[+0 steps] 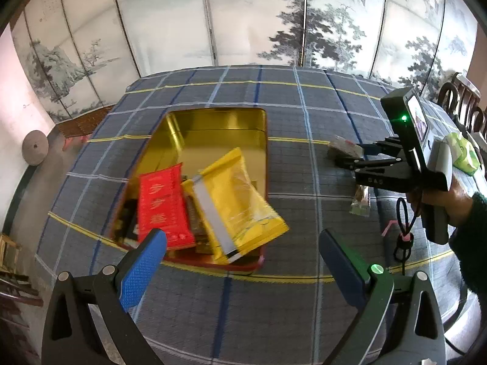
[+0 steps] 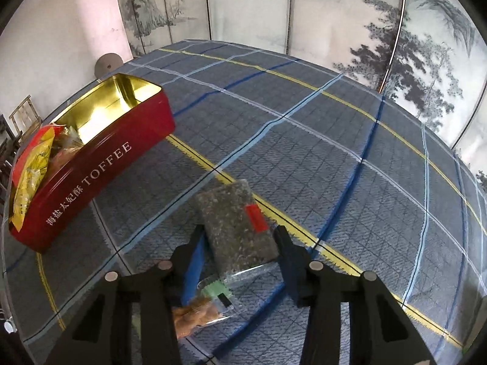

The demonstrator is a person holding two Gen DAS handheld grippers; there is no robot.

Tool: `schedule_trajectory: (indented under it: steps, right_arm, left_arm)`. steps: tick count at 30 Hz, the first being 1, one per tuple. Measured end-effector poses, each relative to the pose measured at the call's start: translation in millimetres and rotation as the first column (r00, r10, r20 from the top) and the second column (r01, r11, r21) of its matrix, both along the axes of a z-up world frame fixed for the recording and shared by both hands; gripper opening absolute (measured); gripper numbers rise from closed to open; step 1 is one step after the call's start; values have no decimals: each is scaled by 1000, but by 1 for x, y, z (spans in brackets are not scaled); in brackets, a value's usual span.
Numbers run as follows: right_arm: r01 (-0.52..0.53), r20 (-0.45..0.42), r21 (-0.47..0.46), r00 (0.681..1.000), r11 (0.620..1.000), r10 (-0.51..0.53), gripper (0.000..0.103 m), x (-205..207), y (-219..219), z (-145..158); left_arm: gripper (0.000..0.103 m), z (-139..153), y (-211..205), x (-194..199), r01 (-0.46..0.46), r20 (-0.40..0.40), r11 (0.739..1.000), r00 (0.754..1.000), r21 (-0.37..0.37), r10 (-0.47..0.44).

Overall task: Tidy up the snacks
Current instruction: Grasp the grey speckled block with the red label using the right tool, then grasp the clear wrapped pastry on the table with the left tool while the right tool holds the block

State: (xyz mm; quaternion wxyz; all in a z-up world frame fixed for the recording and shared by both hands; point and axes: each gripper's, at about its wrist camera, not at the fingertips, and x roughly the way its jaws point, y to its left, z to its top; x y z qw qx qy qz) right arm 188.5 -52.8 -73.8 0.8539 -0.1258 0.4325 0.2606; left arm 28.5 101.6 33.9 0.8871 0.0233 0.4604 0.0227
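A red TOFFEE tin with a gold inside stands on the checked tablecloth. A red packet and a yellow packet lie in its near end on top of other snacks. My left gripper hovers open just in front of the tin, nothing between its blue pads. Off to the right, my right gripper is shut on a grey-green snack bar with a red label, one pad against each long side. A clear packet of brown biscuits lies under it. The right gripper also shows beside the tin.
The tin is to the left of the right gripper, its far half bare gold. A green tissue pack lies at the table's right edge, dark wooden chairs behind it. A painted folding screen stands close behind the table.
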Motion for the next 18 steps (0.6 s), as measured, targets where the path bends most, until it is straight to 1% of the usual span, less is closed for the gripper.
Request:
schedule_trajectory:
  steps: [3, 8, 14, 18]
  right_arm:
    - [15, 11, 17, 1000, 1000, -15, 42, -3, -4, -1]
    - [62, 30, 18, 998, 998, -63, 42, -7, -16, -2]
    - [176, 45, 9, 983, 984, -176, 42, -14, -49, -3]
    - [257, 53, 2, 965, 966, -257, 42, -23, -76, -4]
  left_arm:
    - [100, -2, -9, 5, 15, -3, 1000, 1000, -4, -15]
    - [100, -5, -19, 10, 34, -2, 999, 999, -4, -34]
    - [99, -7, -35, 15, 66, 3, 998, 998, -8, -66]
    - [99, -9, -53, 20, 115, 19, 993, 993, 5, -116]
